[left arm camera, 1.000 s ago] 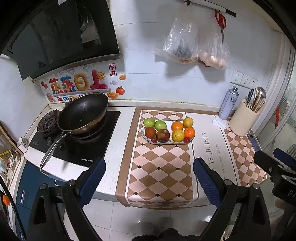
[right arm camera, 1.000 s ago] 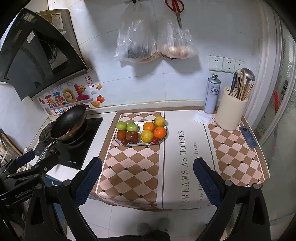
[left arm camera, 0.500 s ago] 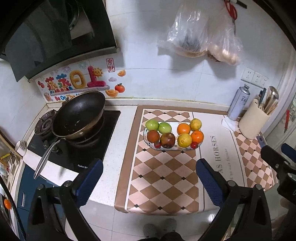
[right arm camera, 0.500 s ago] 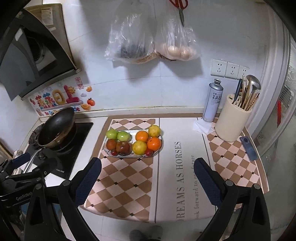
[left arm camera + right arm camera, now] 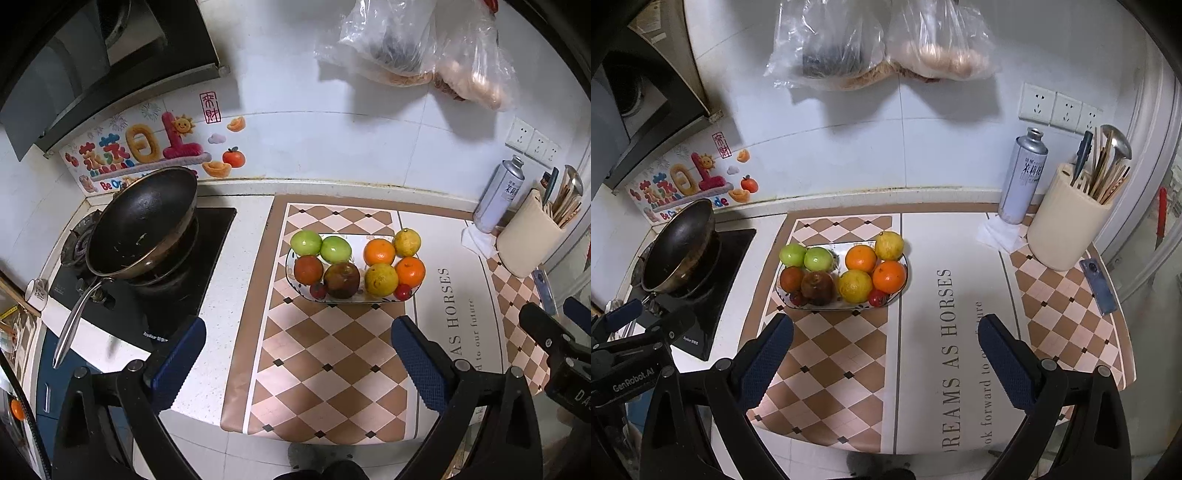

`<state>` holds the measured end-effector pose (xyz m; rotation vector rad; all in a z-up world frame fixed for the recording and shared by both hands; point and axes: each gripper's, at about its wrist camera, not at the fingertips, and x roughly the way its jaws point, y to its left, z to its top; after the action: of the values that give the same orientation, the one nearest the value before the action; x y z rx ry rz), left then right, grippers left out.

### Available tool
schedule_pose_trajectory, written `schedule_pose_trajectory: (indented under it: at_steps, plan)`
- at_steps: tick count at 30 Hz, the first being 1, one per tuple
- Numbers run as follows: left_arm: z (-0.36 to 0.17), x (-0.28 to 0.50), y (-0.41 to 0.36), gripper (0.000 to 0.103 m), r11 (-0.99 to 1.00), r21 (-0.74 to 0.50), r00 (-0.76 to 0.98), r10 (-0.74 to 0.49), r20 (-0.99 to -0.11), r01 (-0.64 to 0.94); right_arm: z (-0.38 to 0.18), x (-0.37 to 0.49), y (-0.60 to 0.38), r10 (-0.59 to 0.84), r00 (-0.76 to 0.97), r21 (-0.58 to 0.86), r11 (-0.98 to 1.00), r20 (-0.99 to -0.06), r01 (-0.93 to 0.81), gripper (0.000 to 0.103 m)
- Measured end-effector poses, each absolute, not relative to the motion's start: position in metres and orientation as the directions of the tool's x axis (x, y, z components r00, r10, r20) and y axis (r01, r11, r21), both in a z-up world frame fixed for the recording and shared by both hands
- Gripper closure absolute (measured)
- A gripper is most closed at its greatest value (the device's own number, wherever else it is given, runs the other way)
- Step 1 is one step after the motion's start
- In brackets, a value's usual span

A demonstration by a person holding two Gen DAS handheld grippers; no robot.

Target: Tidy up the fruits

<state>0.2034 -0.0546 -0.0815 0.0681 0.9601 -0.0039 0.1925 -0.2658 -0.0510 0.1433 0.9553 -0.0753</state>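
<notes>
An oval plate [image 5: 354,239] [image 5: 903,258] of fruit rests on the checked mat [image 5: 325,369] [image 5: 831,354]. It holds two green apples [image 5: 320,246] [image 5: 805,256], two dark red fruits [image 5: 327,275] [image 5: 809,282], two oranges [image 5: 393,258] [image 5: 875,267], two yellow citrus [image 5: 381,279] [image 5: 855,286] and small red fruits [image 5: 402,291]. My left gripper [image 5: 297,360] hangs open above the mat, short of the plate, with nothing between its fingers. My right gripper [image 5: 884,356] is likewise open and empty, nearer the counter's front edge and right of the plate.
A black wok [image 5: 144,227] [image 5: 679,243] sits on the stove at the left. A spray can [image 5: 1023,177], a utensil holder [image 5: 1067,221] and a phone [image 5: 1097,286] stand at the right. Plastic bags [image 5: 879,44] hang on the tiled wall.
Both grippers have moved forward and down toward the counter, so the plate and mat look larger. The left gripper's fingers have spread slightly wider. No fruit has shifted.
</notes>
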Motion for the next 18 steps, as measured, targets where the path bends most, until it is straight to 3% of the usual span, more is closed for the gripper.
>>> schedule_pose_trajectory:
  at_steps: [18]
  plan:
    - [-0.0840, 0.2120, -0.0617, 0.000, 0.997, 0.065, 0.573, 0.034, -0.819, 0.033, -0.0566, 0.1999, -0.2698, 0.003, 0.560, 0.086, 0.989, -0.829, 0.123, 0.001]
